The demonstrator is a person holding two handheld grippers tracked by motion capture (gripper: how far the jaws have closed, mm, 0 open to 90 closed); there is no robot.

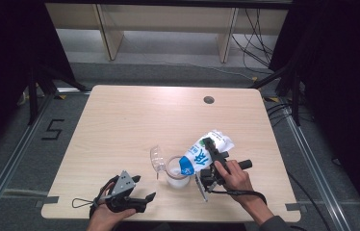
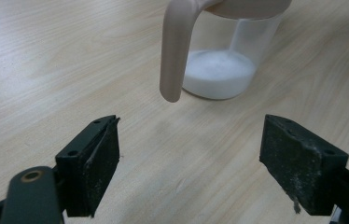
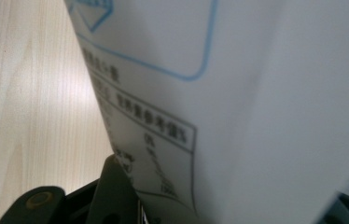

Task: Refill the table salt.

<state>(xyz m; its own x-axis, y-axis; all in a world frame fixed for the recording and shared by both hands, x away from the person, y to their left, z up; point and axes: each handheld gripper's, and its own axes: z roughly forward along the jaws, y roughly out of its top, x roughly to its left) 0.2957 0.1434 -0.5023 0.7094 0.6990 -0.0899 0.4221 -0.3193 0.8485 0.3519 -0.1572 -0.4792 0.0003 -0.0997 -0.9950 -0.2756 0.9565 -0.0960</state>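
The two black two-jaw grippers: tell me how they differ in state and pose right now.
The left gripper is open, its jaws wide apart with nothing between them; the right gripper is shut on the white and blue printed bag. The left gripper sits low near the table's near edge; the right gripper holds the bag tilted over the clear plastic cup with a beige handle, which holds white powder. Both are hand-held.

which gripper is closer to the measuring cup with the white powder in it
Right. The right gripper holds the bag tilted over the measuring cup, just to the cup's right. The left gripper sits open on the cup's near-left side, apart from it, jaws facing its handle.
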